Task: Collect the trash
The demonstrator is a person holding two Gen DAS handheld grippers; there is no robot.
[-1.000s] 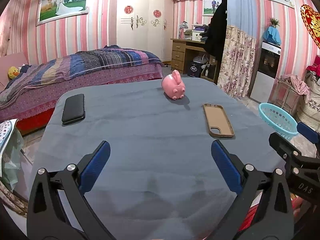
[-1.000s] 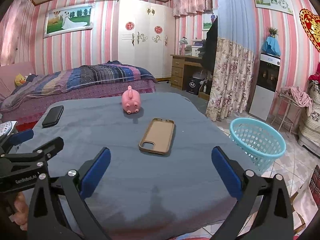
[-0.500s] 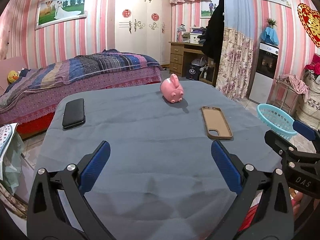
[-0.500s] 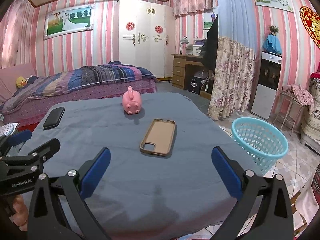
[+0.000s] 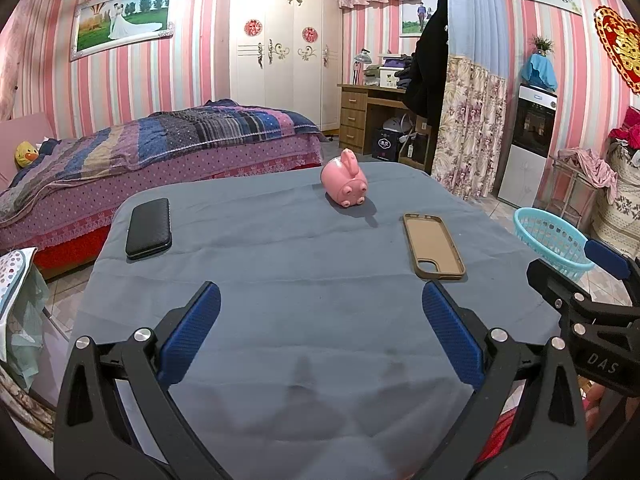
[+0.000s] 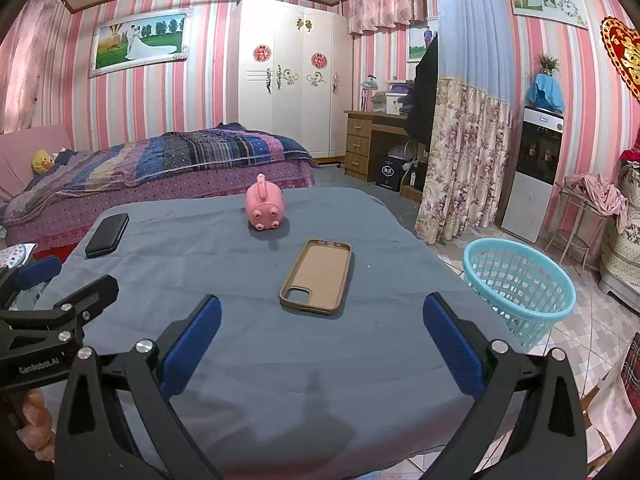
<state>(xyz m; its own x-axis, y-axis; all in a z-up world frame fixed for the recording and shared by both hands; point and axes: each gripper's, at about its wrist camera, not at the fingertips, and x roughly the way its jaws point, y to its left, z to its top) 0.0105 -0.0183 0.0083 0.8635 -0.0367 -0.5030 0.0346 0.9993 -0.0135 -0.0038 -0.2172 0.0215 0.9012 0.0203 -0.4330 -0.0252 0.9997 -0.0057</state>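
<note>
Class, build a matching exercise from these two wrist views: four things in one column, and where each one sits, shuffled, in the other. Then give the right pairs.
Things:
1. pink pig toy
2. tan phone case
3. black phone
4. teal basket

Places:
A. on the floor, right of the table
B. far left part of the table
C. far middle of the table
D. middle of the table, nearer than the pig

Pairs: 1-C, 2-D, 3-B, 4-A
</note>
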